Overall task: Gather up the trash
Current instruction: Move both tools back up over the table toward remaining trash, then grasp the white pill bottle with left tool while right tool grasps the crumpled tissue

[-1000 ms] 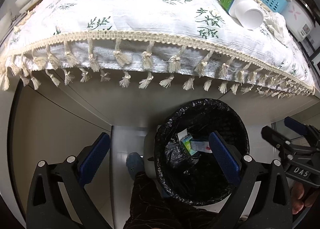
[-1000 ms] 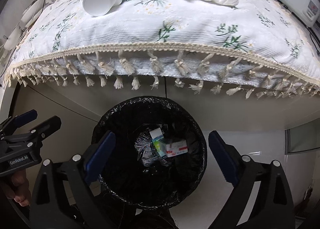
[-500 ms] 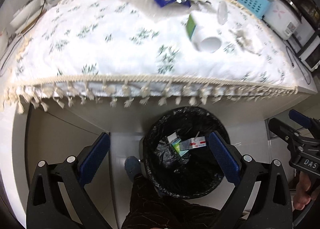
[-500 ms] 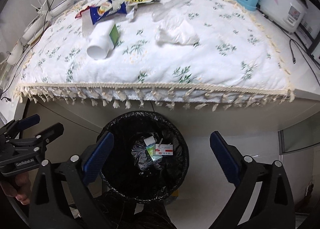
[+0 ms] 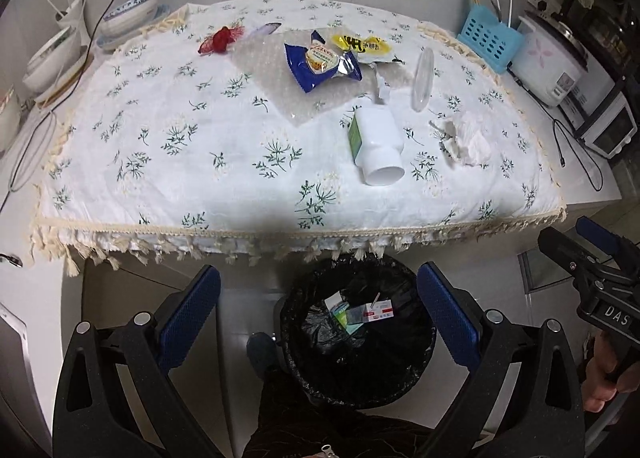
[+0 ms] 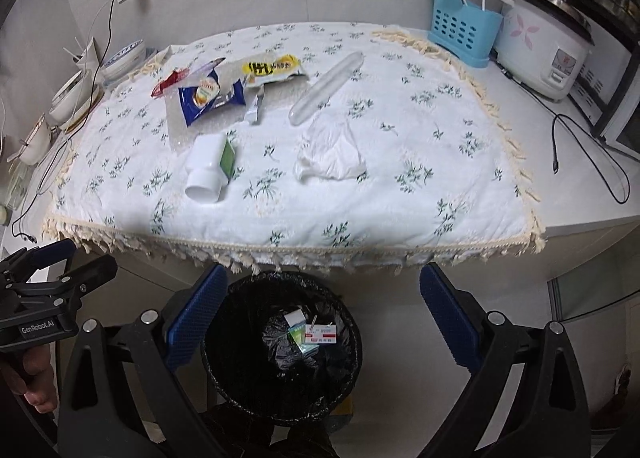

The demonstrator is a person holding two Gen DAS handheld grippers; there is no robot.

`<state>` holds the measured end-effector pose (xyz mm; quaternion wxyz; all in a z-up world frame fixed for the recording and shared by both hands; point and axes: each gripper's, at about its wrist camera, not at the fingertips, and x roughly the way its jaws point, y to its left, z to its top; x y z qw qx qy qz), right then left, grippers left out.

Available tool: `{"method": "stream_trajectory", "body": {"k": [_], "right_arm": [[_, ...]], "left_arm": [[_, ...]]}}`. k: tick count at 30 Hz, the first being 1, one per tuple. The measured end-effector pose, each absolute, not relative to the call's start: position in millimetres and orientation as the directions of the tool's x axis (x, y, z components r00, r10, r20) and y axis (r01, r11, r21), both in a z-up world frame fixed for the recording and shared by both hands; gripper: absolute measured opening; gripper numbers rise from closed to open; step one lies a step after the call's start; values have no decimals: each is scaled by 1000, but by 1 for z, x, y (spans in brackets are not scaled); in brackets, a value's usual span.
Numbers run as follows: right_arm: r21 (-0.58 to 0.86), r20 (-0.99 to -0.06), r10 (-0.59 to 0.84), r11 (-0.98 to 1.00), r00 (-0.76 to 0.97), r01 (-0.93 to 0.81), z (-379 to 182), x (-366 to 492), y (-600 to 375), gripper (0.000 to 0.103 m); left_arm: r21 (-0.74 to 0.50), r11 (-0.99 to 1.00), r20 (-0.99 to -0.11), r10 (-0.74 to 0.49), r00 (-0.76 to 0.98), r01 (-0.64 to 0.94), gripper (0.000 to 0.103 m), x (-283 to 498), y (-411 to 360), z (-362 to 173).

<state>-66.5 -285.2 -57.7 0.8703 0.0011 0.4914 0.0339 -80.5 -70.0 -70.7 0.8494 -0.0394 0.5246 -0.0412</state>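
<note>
A black-lined trash bin (image 5: pixel 316 378) (image 6: pixel 352 370) stands on the floor below the table's front edge, with a few small cartons in it. On the flowered tablecloth (image 5: pixel 168 161) lie a white bottle (image 5: pixel 378 145) (image 6: pixel 208 167), a crumpled tissue (image 5: pixel 466 139) (image 6: pixel 332 151), a blue wrapper (image 5: pixel 320 65) (image 6: pixel 208 95), a yellow wrapper (image 5: pixel 362 43) (image 6: pixel 272 67), a red wrapper (image 5: pixel 220 39), a clear plastic tube (image 5: pixel 423 77) (image 6: pixel 328 87) and bubble wrap (image 5: pixel 280 77). My left gripper (image 5: pixel 318 322) and right gripper (image 6: pixel 322 318) both hang open and empty above the bin.
A blue utensil basket (image 5: pixel 490 37) (image 6: pixel 464 31) and a rice cooker (image 5: pixel 548 61) (image 6: pixel 544 43) stand at the back right. Bowls (image 5: pixel 52 53) and cables sit at the back left. A person's hand (image 5: pixel 608 378) holds the right gripper's handle.
Both grippers have risen and pulled back from the bin, so the whole tabletop and its trash have come into view. Both stay open.
</note>
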Motion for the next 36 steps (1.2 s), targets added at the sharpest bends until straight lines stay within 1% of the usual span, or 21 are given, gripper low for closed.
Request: {"method": "stream_trajectory", "body": {"k": [4,22,27,34,36], "right_arm": [[53,-846,71,997,528,-49,-49,-58,-290,93],[35,-820,55,998,569,-46,-26,-23,-294,93],[28,-829,46,999,558,-40,-31,-12,-296,93],[42,-860,46,999,508,-18,-56,16,-303,93],[36,-871,42,999,490,-20,-65,25,-303,90]], "left_arm": [[-118,993,-887,-115,447,20,96,-72,-68,-67],[-139,990,-877,-135,462,26,97,-28,-68,-55],[-140,990,-876,-136,463,26,97,-9,-65,-56],[-144,989,-898,-146,415,38,97,21,-72,-73],[-150,987,-905,-157,395,49,97,29,-79,-79]]}}
